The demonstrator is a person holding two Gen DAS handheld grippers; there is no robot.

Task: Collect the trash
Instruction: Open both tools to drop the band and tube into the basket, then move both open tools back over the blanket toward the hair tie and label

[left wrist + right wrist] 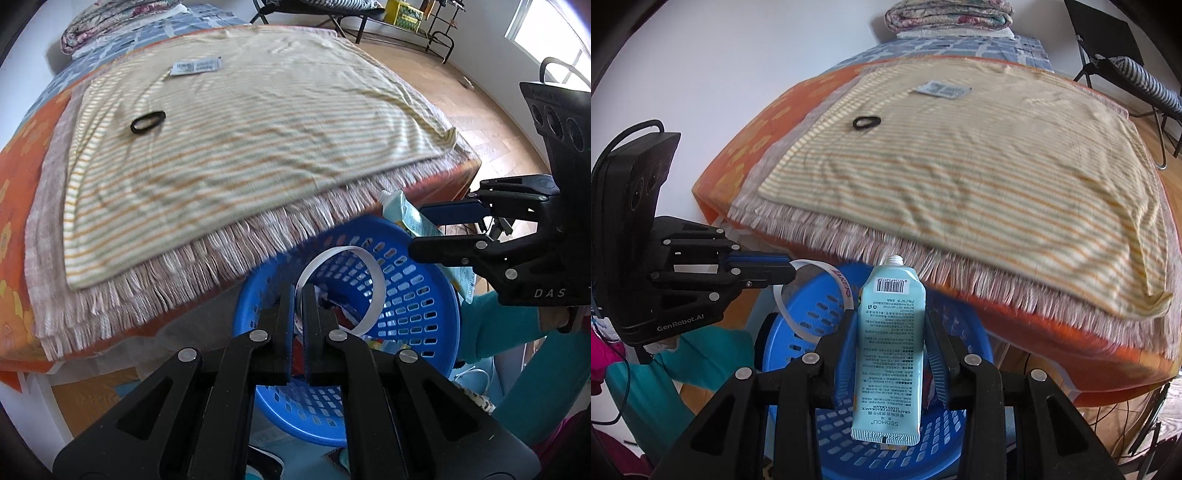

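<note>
My left gripper is shut on one end of a curled white paper strip, which loops over the open blue laundry-style basket. In the right wrist view that gripper sits at the left, and the strip shows red lettering. My right gripper is shut on a pale teal hand-cream tube, nozzle pointing away, above the basket. The left wrist view shows the right gripper and the tube over the basket's far rim. A black hair tie and a small sachet lie on the bed.
The striped yellow towel lies on a fringed cloth on an orange bedspread; the bed edge overhangs the basket. Folded quilts sit at the bed's far end. A folding chair stands on the wood floor. Teal sleeves are beside the basket.
</note>
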